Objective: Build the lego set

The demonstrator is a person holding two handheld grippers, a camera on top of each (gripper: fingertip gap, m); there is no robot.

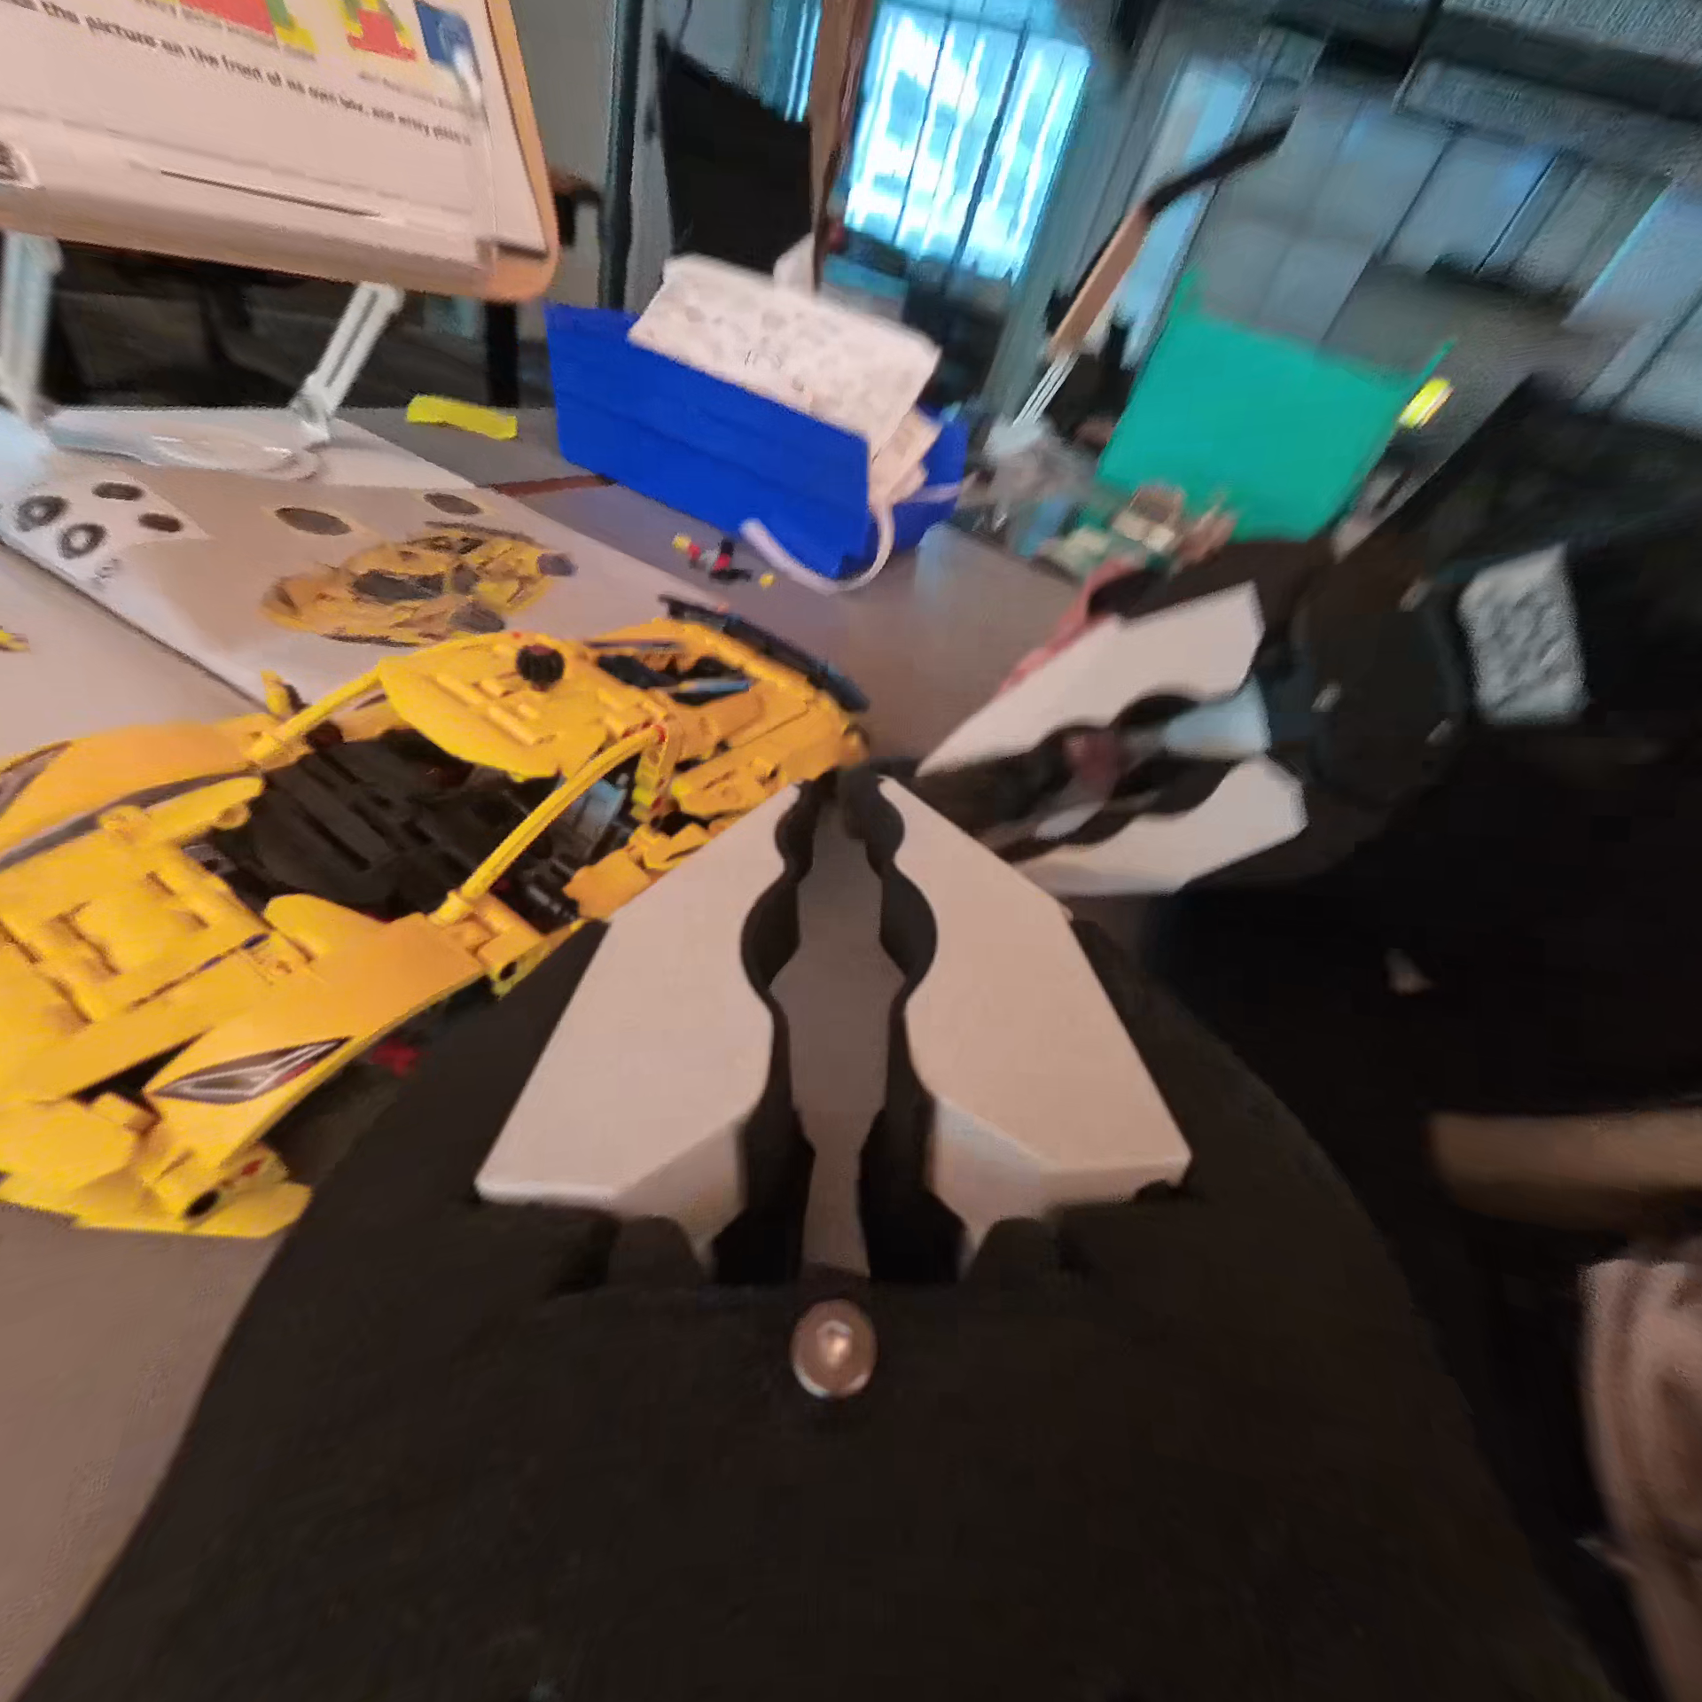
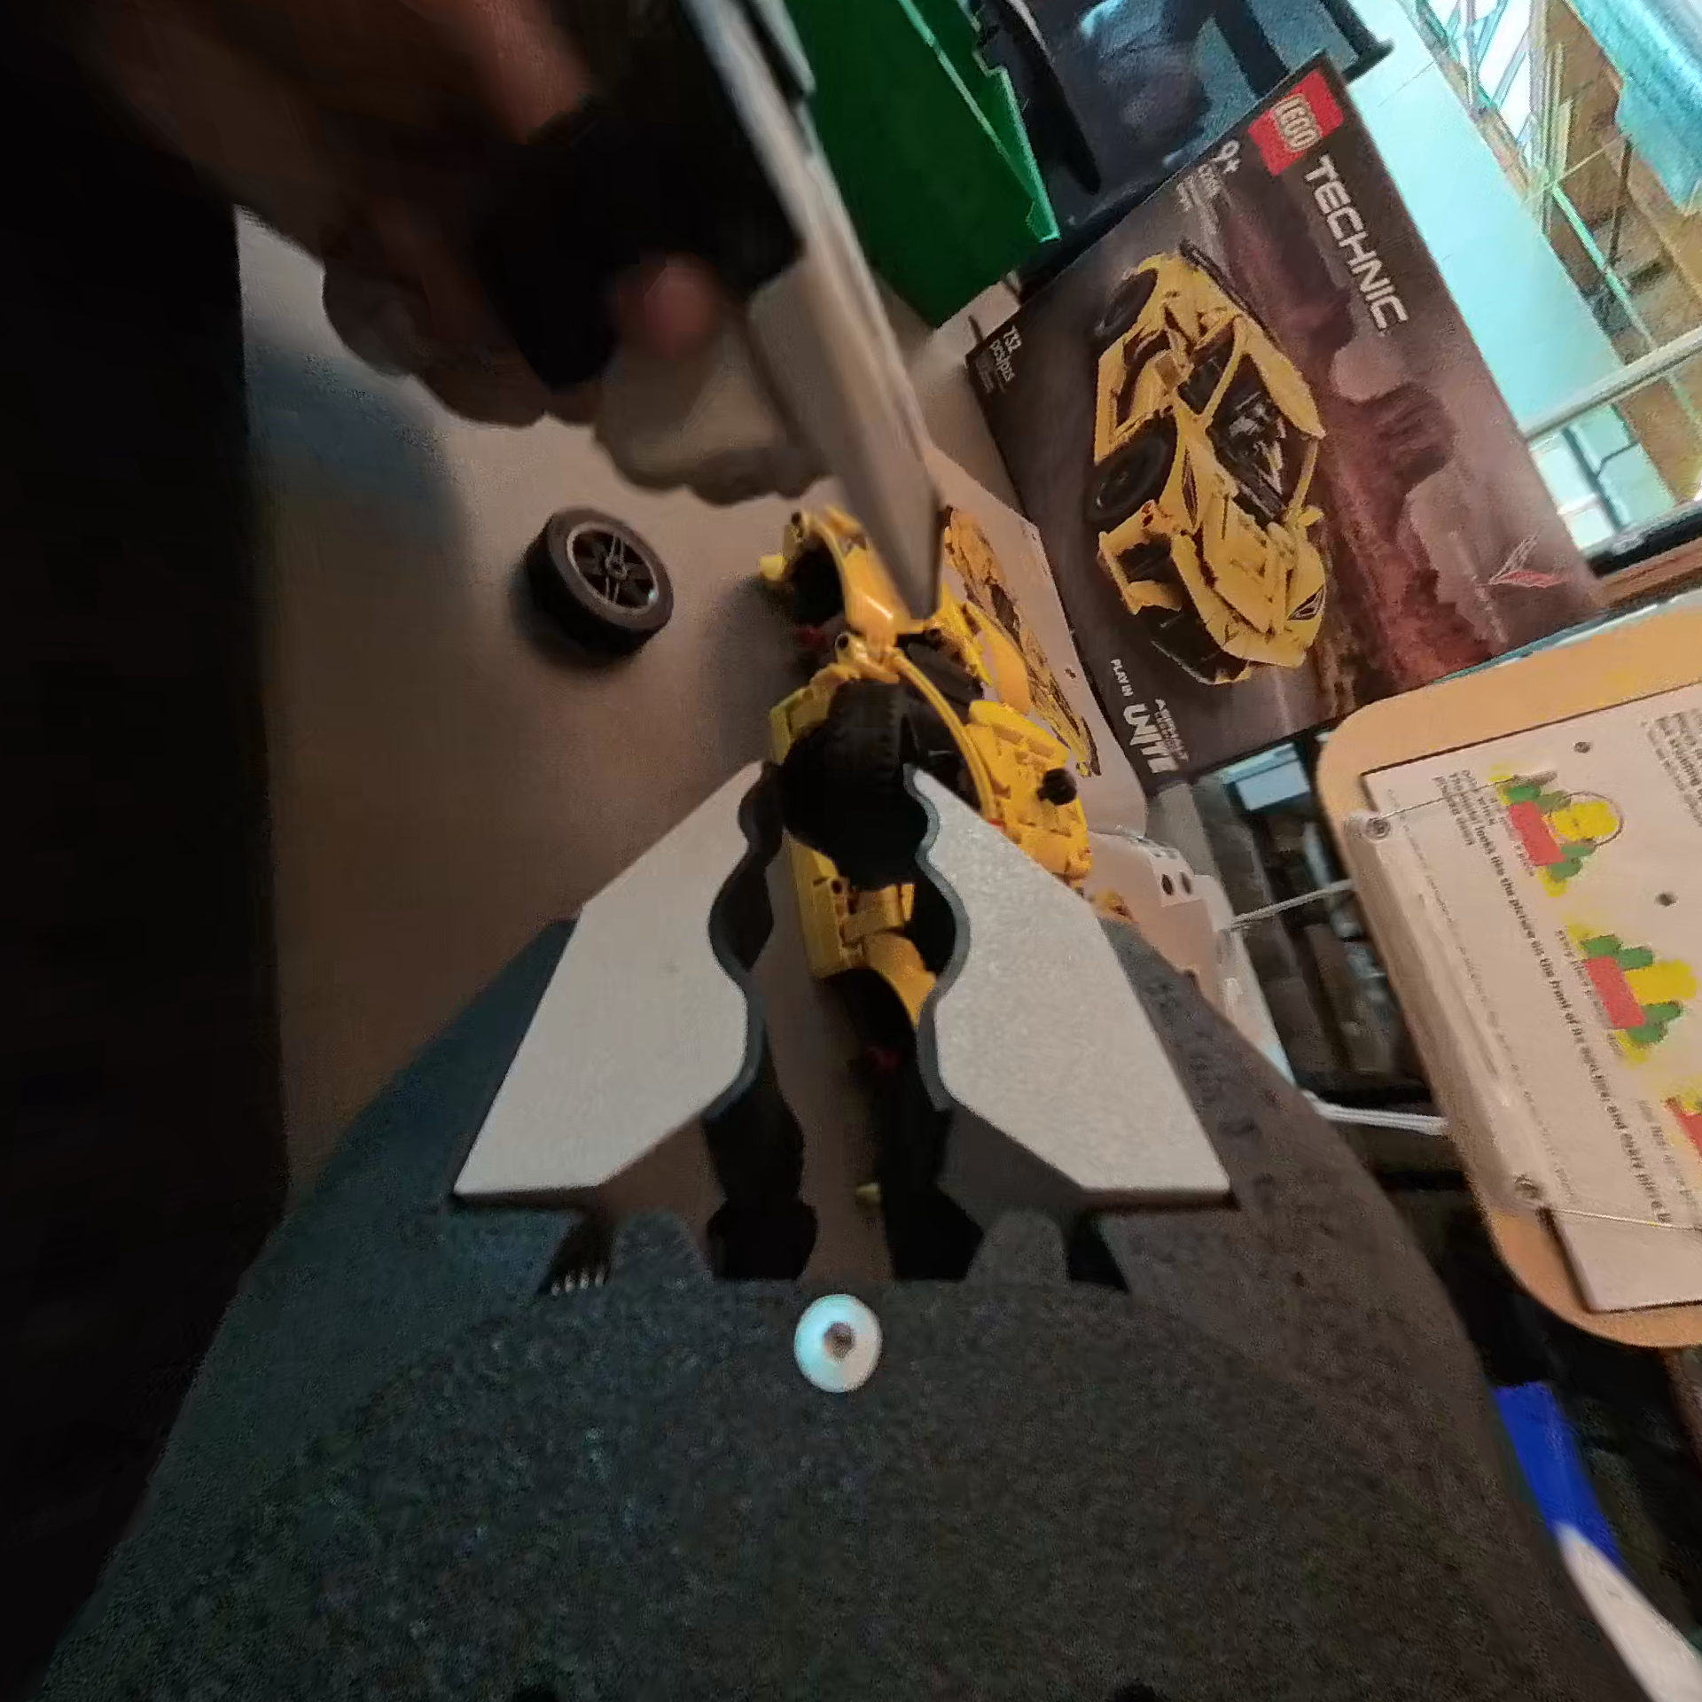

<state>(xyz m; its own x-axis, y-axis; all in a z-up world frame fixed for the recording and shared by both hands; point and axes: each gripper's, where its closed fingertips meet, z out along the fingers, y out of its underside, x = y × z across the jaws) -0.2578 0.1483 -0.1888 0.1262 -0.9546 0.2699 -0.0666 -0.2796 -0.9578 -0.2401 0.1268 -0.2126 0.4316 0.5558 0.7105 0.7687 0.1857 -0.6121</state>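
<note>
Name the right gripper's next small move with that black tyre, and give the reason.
Probably ease the right gripper and its black tyre toward the yellow car just behind it. The loose wheel lying apart on the table suggests wheels are still being fitted.

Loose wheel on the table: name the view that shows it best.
The right wrist view: the loose wheel lies in plain sight on the table, apart from the yellow car. The left wrist view shows no loose wheel.

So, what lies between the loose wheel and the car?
Nothing: only bare table separates the wheel and the car, as the right wrist view shows.
</note>
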